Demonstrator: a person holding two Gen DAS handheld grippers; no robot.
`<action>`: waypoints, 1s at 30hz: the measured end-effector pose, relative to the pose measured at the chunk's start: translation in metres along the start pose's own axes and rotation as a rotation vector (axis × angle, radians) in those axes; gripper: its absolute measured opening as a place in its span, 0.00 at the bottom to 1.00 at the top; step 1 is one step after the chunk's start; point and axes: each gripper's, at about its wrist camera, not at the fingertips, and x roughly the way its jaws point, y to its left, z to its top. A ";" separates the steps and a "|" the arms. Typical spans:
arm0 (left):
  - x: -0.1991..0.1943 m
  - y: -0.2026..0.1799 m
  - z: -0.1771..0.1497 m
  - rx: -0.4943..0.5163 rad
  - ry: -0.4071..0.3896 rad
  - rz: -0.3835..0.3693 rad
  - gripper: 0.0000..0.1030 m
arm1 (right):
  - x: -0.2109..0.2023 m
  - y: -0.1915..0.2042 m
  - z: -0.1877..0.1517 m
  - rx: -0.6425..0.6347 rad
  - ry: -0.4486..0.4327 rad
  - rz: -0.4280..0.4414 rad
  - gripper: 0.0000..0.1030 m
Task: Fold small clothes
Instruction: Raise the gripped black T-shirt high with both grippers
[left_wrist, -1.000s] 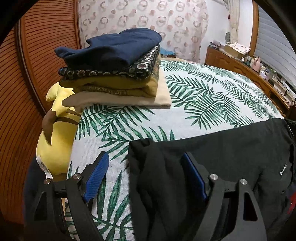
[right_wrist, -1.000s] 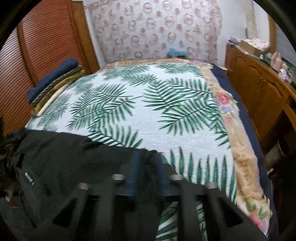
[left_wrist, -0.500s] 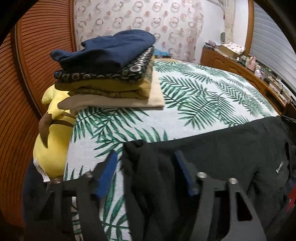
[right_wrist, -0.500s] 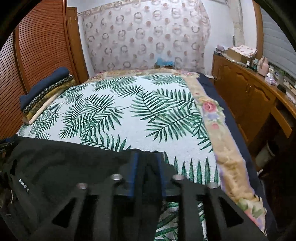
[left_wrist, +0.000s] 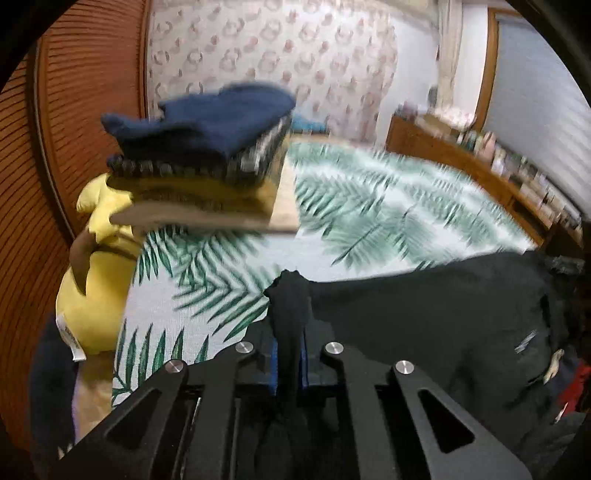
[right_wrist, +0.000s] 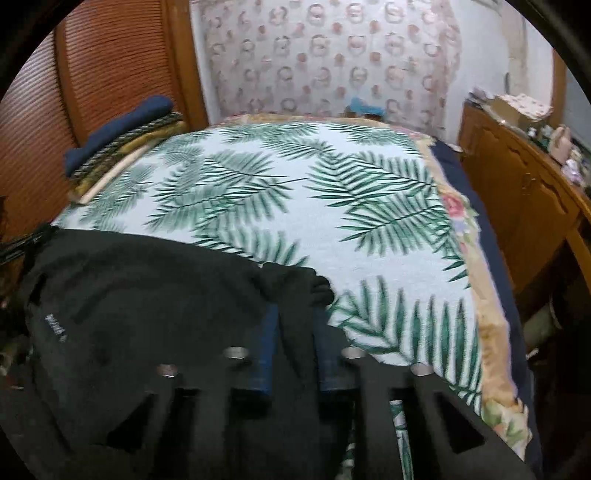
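A bed covered by a white spread printed with green palm fronds (right_wrist: 280, 192) fills the room, bounded by a slatted reddish-brown wooden door (left_wrist: 85, 110) and a wall hung with a ring-patterned pale curtain (right_wrist: 332, 55). A black fabric garment with a small white label (left_wrist: 424, 317) is laid across the near edge of the bed. Its surface is matte and creased, and each near corner is gathered into an upright bunch. The left gripper (left_wrist: 289, 360) is seen closing, with its blue-padded fingers (left_wrist: 272, 363) pressed against one bunched corner. The right gripper (right_wrist: 294, 354) is likewise closing, with the other bunched corner clamped between its fingers (right_wrist: 266, 354). A stack of folded clothes topped by a navy item (left_wrist: 207, 147) is placed at the far left corner of the bed, beside a yellow plush toy (left_wrist: 92, 280).
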 end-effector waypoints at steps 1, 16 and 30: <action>-0.010 -0.003 0.002 -0.001 -0.027 -0.009 0.09 | -0.007 0.004 -0.002 -0.015 -0.021 -0.013 0.13; -0.181 -0.050 0.051 0.045 -0.458 -0.120 0.08 | -0.214 0.018 -0.010 -0.013 -0.486 -0.017 0.10; -0.244 -0.062 0.129 0.125 -0.722 -0.109 0.08 | -0.354 0.007 0.018 -0.076 -0.801 -0.078 0.10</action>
